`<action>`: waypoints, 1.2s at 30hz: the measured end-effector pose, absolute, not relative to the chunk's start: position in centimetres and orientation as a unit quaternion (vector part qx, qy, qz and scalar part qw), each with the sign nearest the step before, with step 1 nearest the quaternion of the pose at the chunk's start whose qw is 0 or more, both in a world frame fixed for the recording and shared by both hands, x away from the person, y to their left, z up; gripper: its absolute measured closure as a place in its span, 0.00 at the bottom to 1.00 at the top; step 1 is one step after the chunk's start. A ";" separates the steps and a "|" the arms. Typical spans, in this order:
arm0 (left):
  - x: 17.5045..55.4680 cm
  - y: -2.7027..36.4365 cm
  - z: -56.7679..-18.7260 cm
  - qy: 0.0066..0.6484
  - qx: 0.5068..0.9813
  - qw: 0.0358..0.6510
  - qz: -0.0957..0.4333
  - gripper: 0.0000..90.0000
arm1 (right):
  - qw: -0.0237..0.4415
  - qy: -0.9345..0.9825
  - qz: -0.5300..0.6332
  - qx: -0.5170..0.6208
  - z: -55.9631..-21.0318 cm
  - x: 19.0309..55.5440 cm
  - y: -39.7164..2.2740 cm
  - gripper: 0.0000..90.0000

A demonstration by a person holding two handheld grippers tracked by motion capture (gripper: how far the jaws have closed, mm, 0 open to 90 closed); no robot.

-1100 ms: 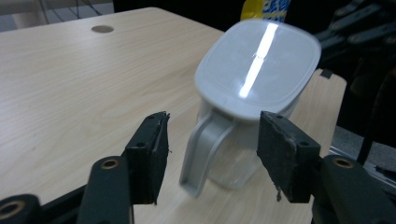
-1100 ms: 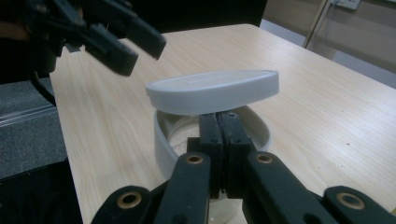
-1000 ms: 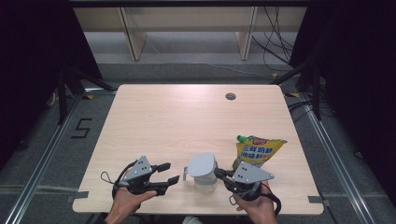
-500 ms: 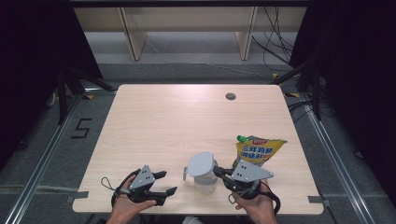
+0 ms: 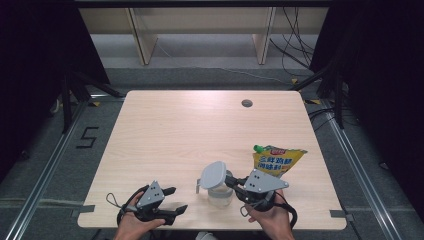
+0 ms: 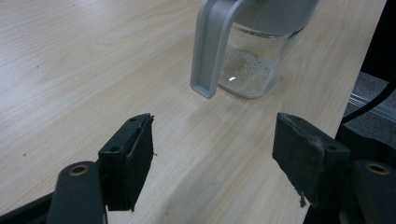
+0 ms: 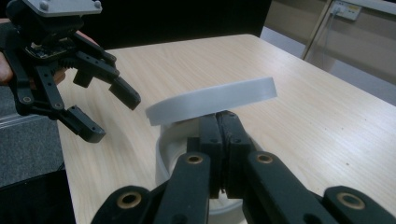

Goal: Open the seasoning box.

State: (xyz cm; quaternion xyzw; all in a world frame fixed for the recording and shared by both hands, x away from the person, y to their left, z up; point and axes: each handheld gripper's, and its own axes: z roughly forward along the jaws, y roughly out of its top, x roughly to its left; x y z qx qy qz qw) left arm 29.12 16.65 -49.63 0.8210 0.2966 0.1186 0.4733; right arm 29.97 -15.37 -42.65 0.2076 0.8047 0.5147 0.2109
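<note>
We are partway through opening the jar (image 5: 220, 192), which stands on the tabletop (image 5: 190, 130) near the front edge, between our two hands. Our right hand-held gripper (image 5: 235, 183) has its jaws squeezed fully together at the jar's rim, under the grey lid (image 5: 214, 174), which sits tilted up on one side. Whether the jaws pinch some tab of the lid we cannot tell.

Our left hand-held gripper (image 5: 176, 199) has just been opening its jaws; they stand wide with nothing between them, apart from the jar and facing its grey handle (image 6: 208, 51). We judge the next move is to bring this gripper in and steady the jar by the handle or body.

Through the clear wall the jar looks almost empty. A yellow pouch (image 5: 276, 159) with a green cap lies just behind the right hand, closed.
</note>
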 end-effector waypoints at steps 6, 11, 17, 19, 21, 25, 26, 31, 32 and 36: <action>29.1 16.7 -49.7 0.296 0.824 0.467 0.123 0.31 | 0.210 0.803 0.521 0.199 -42.2 30.1 -14.4 0.99; 29.2 16.4 -50.0 0.300 0.816 0.482 0.107 0.31 | 0.210 0.808 0.518 0.186 -41.7 30.2 -13.3 0.99; 29.4 16.4 -50.3 0.294 0.822 0.478 0.097 0.31 | 0.205 0.810 0.521 0.173 -41.4 30.2 -12.0 0.99; 29.3 16.3 -50.3 0.297 0.817 0.486 0.097 0.31 | 0.205 0.810 0.521 0.175 -41.5 30.2 -11.6 0.99; 29.5 16.4 -50.1 0.287 0.820 0.486 0.100 0.31 | 0.199 0.813 0.520 0.171 -41.6 30.2 -11.3 0.99; 29.4 16.6 -50.1 0.294 0.819 0.483 0.098 0.30 | 0.197 0.815 0.519 0.167 -41.6 30.1 -11.7 0.98; 29.4 16.6 -50.0 0.290 0.820 0.483 0.102 0.30 | 0.202 0.808 0.527 0.166 -41.7 30.1 -12.5 0.96; 29.5 16.6 -50.1 0.296 0.816 0.486 0.101 0.29 | 0.197 0.803 0.532 0.180 -42.3 30.1 -14.7 0.94; 29.6 16.8 -50.1 0.295 0.818 0.482 0.107 0.29 | 0.196 0.803 0.532 0.181 -42.4 30.0 -15.2 0.94; 29.5 16.8 -49.9 0.301 0.808 0.497 0.101 0.29 | 0.197 0.796 0.535 0.201 -43.0 29.5 -17.8 0.90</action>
